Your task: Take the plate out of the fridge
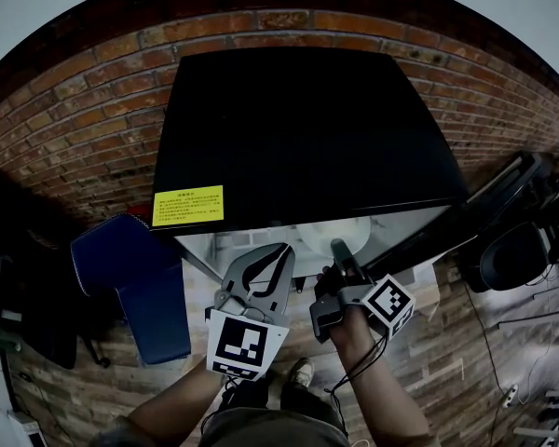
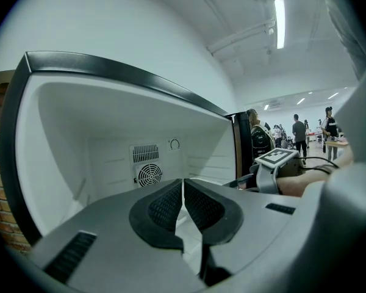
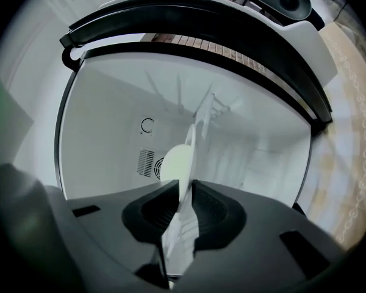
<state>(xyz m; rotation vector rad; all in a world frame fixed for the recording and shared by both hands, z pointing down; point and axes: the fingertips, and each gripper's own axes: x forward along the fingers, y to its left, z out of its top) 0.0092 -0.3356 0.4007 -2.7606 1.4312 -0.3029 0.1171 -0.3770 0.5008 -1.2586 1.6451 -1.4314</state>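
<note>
White plate [image 3: 178, 162] shows edge-on between your right gripper's [image 3: 184, 189] fingers, which look clamped on its near rim. The rest of it reaches ahead of the fingers, deeper into the fridge [image 1: 307, 128], toward the fan grille [image 3: 145, 162] on the back wall. Your left gripper [image 2: 183, 185] has its fingers together on nothing and hangs just beside the right one at the fridge mouth.

The step in hand, as I judge it, is drawing the plate out. Only the rim is held, so keep the clamp firm or the plate may pivot. Pull straight back toward yourself, keeping it level and clear of the inner walls. If it sags, bring the left fingers under the far edge.
</note>
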